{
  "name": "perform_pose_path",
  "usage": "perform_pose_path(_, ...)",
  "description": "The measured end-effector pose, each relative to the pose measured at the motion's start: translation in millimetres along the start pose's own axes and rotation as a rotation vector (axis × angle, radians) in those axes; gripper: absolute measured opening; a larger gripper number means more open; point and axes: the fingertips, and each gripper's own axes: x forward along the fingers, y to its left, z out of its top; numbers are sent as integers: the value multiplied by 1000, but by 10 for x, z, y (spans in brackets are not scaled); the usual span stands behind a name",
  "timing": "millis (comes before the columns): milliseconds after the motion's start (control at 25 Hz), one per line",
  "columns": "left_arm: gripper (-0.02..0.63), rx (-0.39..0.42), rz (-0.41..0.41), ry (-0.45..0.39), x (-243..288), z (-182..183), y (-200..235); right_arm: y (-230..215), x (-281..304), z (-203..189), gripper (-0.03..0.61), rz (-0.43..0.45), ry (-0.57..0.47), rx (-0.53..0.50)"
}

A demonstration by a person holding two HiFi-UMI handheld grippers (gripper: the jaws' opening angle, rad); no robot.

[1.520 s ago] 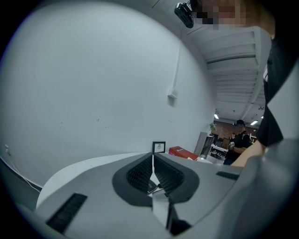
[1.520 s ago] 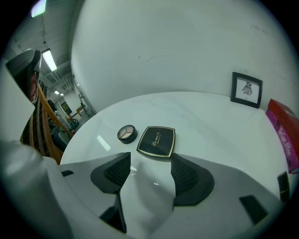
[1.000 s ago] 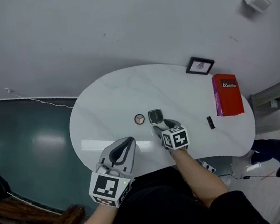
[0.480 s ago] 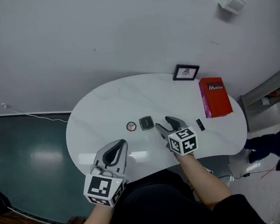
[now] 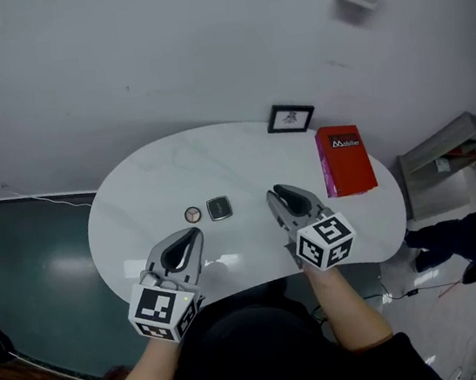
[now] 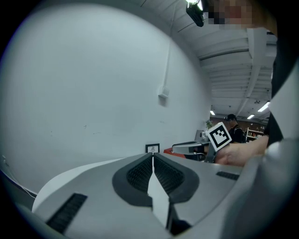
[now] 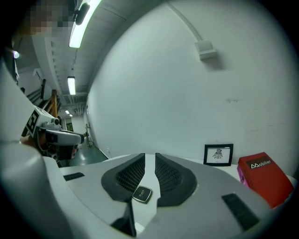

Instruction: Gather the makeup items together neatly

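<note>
Head view: high up, steeply down on white table (image 5: 134, 199) | left gripper view: low over tabletop, facing far wall | right gripper view: likewise | all share framed picture (image 5: 290, 118); head and right share dark compact (image 5: 219, 208).

**Both compacts parked side by side, grippers empty**

So there's a white kidney-shaped marble-look table (image 5: 135, 208). On it, a small round compact with a dark rim (image 5: 192, 214) sits just beside a dark square compact (image 5: 219, 208), round one on the left. A red rectangular box (image 5: 344, 159) lies over to the right, with a small black-framed picture (image 5: 290, 118) at the far edge. The left gripper (image 5: 193, 233) hangs over the near side, jaws together, nothing in them. The right gripper (image 5: 275, 193) is right of the square compact; its jaws have just been closing with nothing between them.
</note>
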Motion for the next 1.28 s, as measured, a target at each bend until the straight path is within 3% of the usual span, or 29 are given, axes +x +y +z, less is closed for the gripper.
perform_pose_path(200,20,-4,32,-5,382,116,-344,-273,-417,241,51,90,-107,-23)
perform_pose_path(400,20,0,72,-8,732,200,-801,-456,-907,359,50,300,-191,-85)
perform_pose_path(480,20,-9,100,-16,839,217,-952,-622,-1091,323,51,331,-189,-110)
perform_pose_path(800,20,-23,253,-17,958,152,-1188,-1238,-1547,-53,52,319,-128,-159)
perform_pose_path(1160,20,-29,250,-3,923,52,-1227,-1375,-1657,-374,54,243,-44,-131)
perform_pose_path(1280,20,-43,252,1,938,31,-1124,-1417,-1606,-493,94,212,6,-117)
